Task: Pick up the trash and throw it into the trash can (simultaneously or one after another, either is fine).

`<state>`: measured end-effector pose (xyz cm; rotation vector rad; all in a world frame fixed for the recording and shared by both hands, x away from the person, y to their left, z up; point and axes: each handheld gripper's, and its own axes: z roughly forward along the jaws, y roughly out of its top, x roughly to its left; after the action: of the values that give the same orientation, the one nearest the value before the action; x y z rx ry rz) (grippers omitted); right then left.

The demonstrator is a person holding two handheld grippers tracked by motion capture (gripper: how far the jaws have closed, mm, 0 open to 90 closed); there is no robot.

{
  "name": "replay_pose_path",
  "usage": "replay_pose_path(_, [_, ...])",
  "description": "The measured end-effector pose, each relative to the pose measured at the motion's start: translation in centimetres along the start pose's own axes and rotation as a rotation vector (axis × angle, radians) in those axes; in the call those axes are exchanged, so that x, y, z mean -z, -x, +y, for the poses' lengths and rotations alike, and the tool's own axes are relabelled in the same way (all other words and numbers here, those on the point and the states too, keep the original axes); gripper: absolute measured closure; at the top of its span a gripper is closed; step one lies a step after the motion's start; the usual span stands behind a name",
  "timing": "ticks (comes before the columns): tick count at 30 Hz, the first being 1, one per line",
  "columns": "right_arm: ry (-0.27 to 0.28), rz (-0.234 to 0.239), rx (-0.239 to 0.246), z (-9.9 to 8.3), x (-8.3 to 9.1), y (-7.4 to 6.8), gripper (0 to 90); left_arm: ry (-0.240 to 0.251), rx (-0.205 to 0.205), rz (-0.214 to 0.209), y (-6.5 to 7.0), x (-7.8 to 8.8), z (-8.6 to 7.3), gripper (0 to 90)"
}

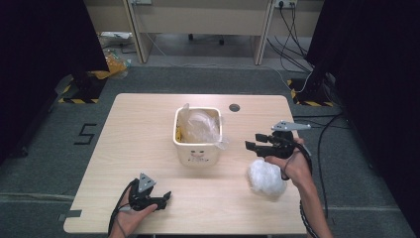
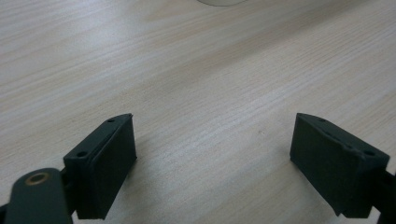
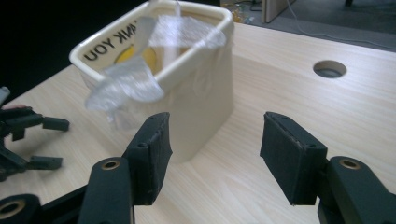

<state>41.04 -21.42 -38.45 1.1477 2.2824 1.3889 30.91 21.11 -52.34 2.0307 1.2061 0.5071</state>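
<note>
We are at a pale wooden counter [image 1: 148, 124] in a room with a grey floor and dark curtains on both sides. Our right tool [image 1: 255, 142] has its two black parts apart, and nothing is between them. Just under and behind that tool, by our right hand [image 1: 296, 168], a white crumpled plastic ball [image 1: 266, 177] lies on the counter. In front of the right tool stands the cream bin [image 1: 197, 133], close but not touching it. In the right gripper view the bin [image 3: 187, 93] is straight ahead of the tool [image 3: 215, 158], and clear plastic wrap [image 3: 126, 84] hangs over its rim. Our left tool [image 1: 166, 197] waits far off from the right tool, on the other side of the bin. Its two parts are apart too, and in the left gripper view we see bare wood between them [image 2: 212, 149]. We think the job is to put plastic in the bin, and the ball is the next piece. To do it well, we should turn the right tool back and down to the ball, keep it wide, and close softly on the middle of the ball. The ball is light and puffy, so it may slip or spring out. Then we lift it high over the rim, so we do not bump the bin or catch the hanging wrap.
</note>
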Motion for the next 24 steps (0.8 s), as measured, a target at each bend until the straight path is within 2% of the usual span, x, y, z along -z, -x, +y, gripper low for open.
replay_pose_path(12, [0.035,-0.058,-0.031,-3.8,1.1,0.5,39.5,-0.001,-0.001,0.001,0.0,0.0,0.0,13.5])
replay_pose_path(16, [0.014,-0.083,-0.052,-4.9,1.0,0.9,38.4,0.000,0.000,0.000,0.0,0.0,0.0,13.5])
replay_pose_path(24, [0.009,-0.123,-0.085,-6.1,1.7,1.4,34.6,0.000,0.000,0.000,0.0,0.0,0.0,13.5])
